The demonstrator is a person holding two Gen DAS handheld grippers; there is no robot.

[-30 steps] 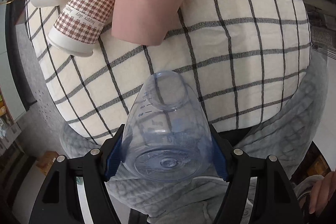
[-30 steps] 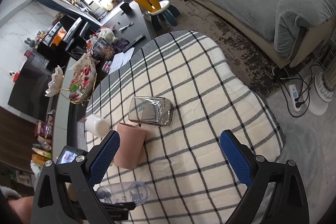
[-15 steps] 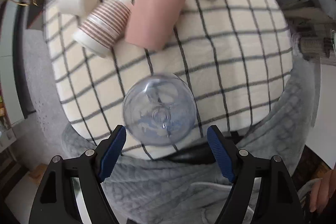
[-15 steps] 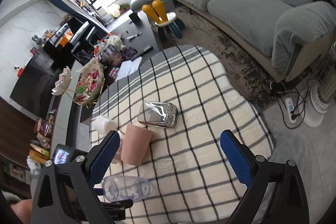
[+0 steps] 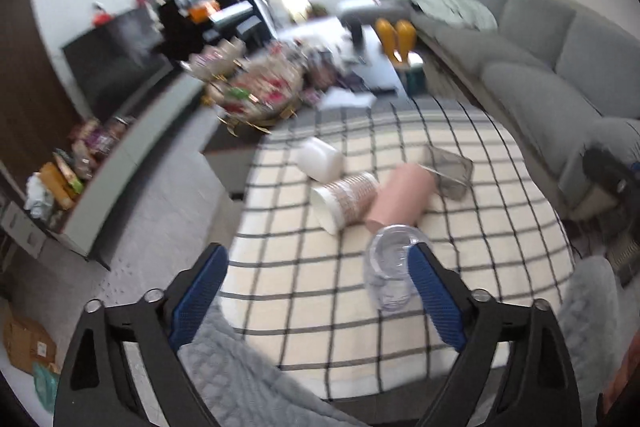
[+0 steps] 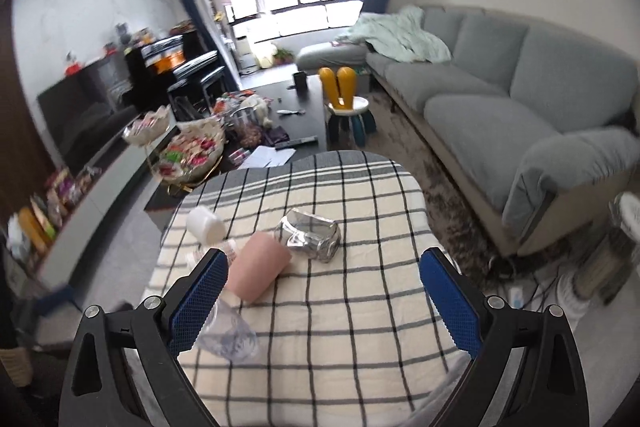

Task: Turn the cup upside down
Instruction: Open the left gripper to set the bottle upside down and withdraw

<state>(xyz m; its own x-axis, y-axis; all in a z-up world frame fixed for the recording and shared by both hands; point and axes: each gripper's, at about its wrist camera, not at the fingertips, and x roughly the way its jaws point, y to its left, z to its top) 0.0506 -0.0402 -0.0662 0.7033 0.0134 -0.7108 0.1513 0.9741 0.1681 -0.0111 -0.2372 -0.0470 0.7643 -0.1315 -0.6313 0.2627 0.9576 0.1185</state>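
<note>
My left gripper [image 5: 316,291] is gaping wide, gripping nothing; the clear, tapered plastic measuring cup [image 5: 390,269] is standing base-up just beside its right finger on the checked cloth [image 5: 460,251]. My right gripper [image 6: 322,293] is also hanging wide open and empty, the smooth pink cylindrical cup [image 6: 258,269] lying ahead by its left finger.

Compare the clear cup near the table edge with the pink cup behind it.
The clear cup is see-through and stands on end; the pink cup is opaque and lies on its side. The clear cup stands alone, while the pink cup lies against a patterned paper cup. Both rest on the checked tablecloth, ungripped.
</note>
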